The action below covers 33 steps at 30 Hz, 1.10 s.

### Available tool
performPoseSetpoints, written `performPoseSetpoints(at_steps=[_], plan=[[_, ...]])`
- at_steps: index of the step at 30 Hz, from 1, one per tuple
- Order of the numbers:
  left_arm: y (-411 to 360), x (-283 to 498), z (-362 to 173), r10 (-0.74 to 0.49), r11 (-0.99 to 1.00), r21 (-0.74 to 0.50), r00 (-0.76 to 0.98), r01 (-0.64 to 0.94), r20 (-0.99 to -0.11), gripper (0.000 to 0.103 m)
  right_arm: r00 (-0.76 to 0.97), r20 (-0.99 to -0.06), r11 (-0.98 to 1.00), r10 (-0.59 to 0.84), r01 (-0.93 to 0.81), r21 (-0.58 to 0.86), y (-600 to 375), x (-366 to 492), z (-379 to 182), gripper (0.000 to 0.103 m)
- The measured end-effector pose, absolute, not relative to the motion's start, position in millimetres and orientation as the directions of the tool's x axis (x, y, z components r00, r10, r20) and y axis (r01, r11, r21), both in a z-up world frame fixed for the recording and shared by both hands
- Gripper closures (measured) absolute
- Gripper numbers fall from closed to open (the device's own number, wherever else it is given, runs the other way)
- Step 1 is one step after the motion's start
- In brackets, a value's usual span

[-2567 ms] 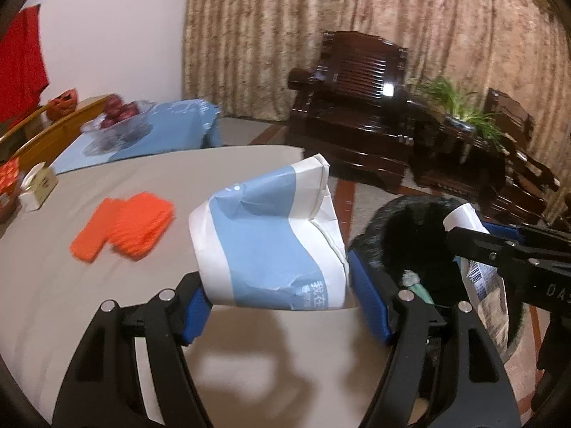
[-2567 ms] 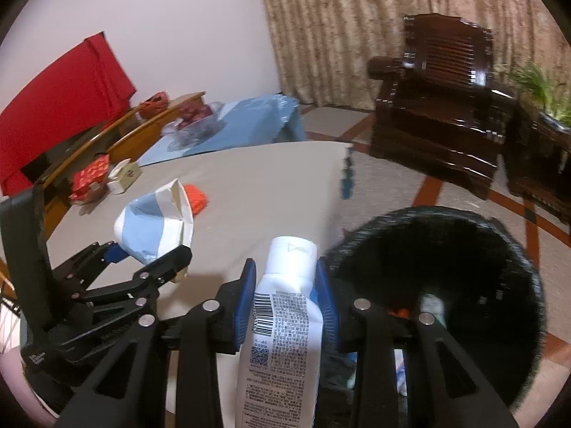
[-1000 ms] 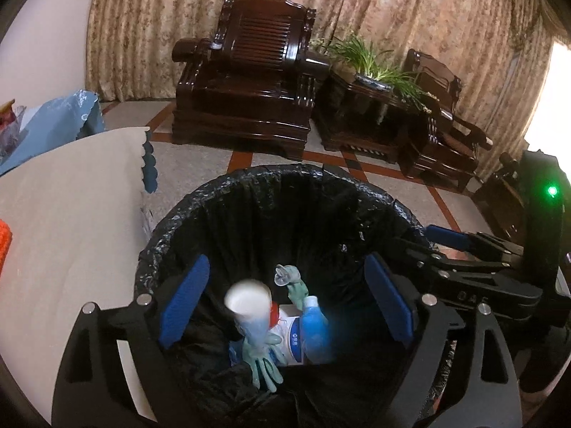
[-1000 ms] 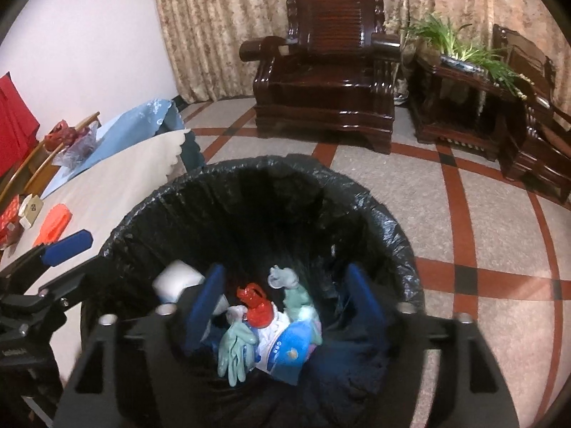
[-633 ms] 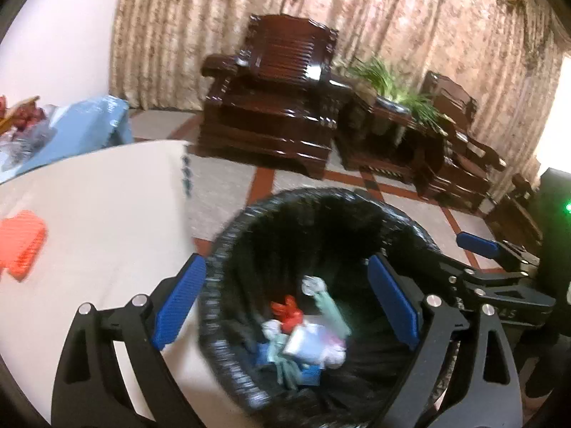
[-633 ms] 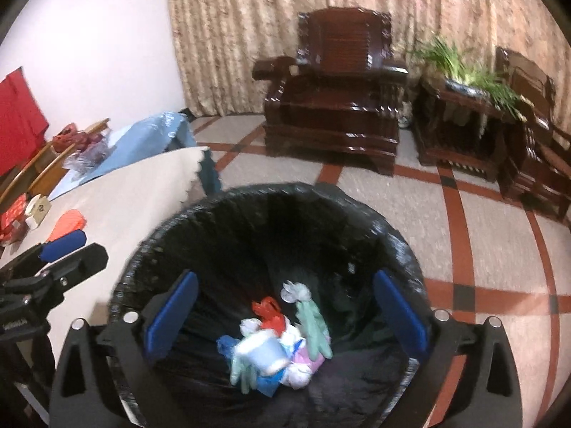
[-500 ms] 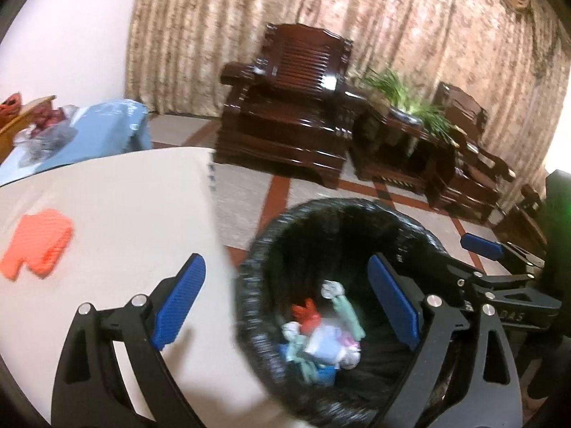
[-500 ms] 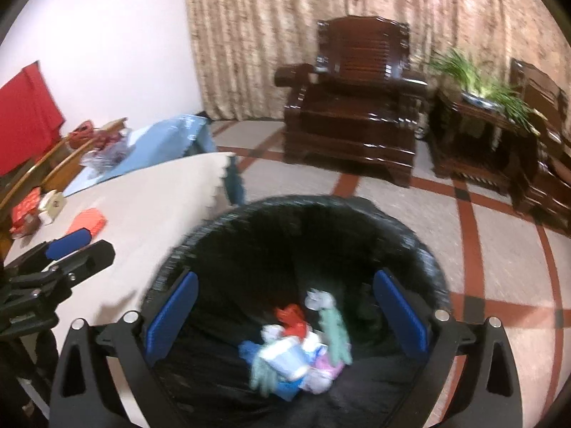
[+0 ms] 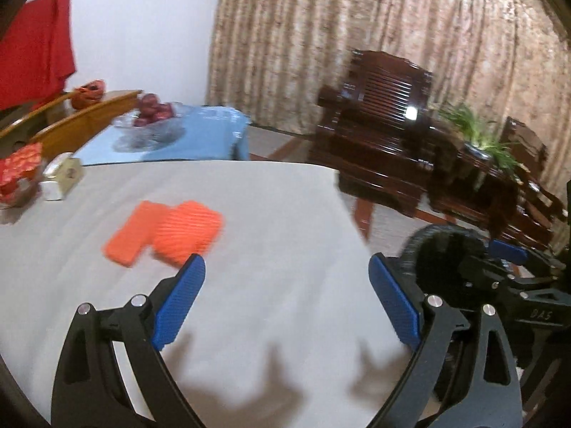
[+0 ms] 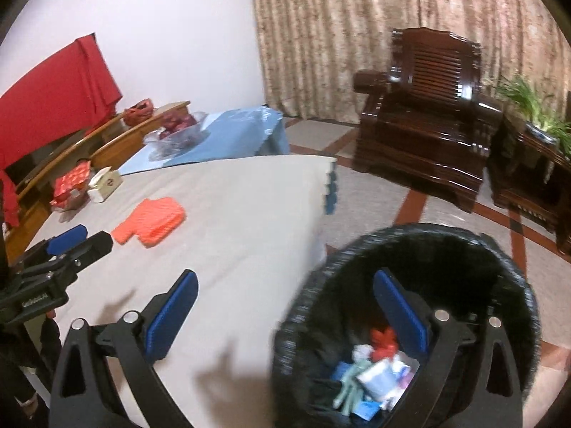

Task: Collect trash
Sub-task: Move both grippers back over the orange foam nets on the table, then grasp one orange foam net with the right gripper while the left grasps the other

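The trash bin [image 10: 410, 321], lined with a black bag, stands on the floor just beside the edge of the table [image 10: 232, 214], and at its bottom lies a heap of discarded things [image 10: 374, 371]: pale green gloves, a red scrap, a white bottle and blue and white packaging, somewhat blurred. In the left wrist view only part of the bin's dark rim [image 9: 446, 246] shows, past the table's right edge. The right gripper [image 10: 285, 306] hangs with its jaws spread wide and nothing between them, one blue pad over the grey tabletop and the other over the bin's mouth; those jaws have just been opening. The left gripper [image 9: 287, 299] is likewise wide apart and empty, its blue pads over the bare grey cloth, with the shadows of both fingers falling on the table below. On the table further off lies an orange ribbed sponge-like piece [image 9: 167, 232], well apart from either gripper. Near the far left edge stand a small white box [image 9: 62, 176] and a red patterned package [image 9: 18, 174]. Behind the table a glass bowl of red fruit [image 9: 151, 117] sits on a blue cloth [image 9: 200, 135]. A dark wooden armchair [image 10: 428, 114] and a green plant [image 10: 535, 103] stand before the beige curtain [image 10: 339, 35].
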<state>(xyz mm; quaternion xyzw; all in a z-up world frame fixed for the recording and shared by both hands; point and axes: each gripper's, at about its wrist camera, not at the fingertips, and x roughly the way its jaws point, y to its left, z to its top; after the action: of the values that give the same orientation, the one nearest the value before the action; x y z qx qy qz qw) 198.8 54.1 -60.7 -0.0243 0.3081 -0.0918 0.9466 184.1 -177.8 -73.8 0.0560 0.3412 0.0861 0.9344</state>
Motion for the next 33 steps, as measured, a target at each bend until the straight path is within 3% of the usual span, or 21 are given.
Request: performPoseSetpoints(at_steps=[22, 33], plan=[[213.0, 250.9, -111.2, 0.066, 0.995, -0.016, 0.775, -0.099, -0.628, 0.013, 0.694, -0.655, 0.953, 0.299, -0.256, 0.163, -30.9, 282.3, -124.8, 0.006], [257.2, 301.5, -140.0, 0.091, 0.989, -0.027, 0.744, -0.145, -0.662, 0.013, 0.634, -0.701, 0.937, 0.327, -0.316, 0.151, 50.1, 361.9, -167.8, 0.006]])
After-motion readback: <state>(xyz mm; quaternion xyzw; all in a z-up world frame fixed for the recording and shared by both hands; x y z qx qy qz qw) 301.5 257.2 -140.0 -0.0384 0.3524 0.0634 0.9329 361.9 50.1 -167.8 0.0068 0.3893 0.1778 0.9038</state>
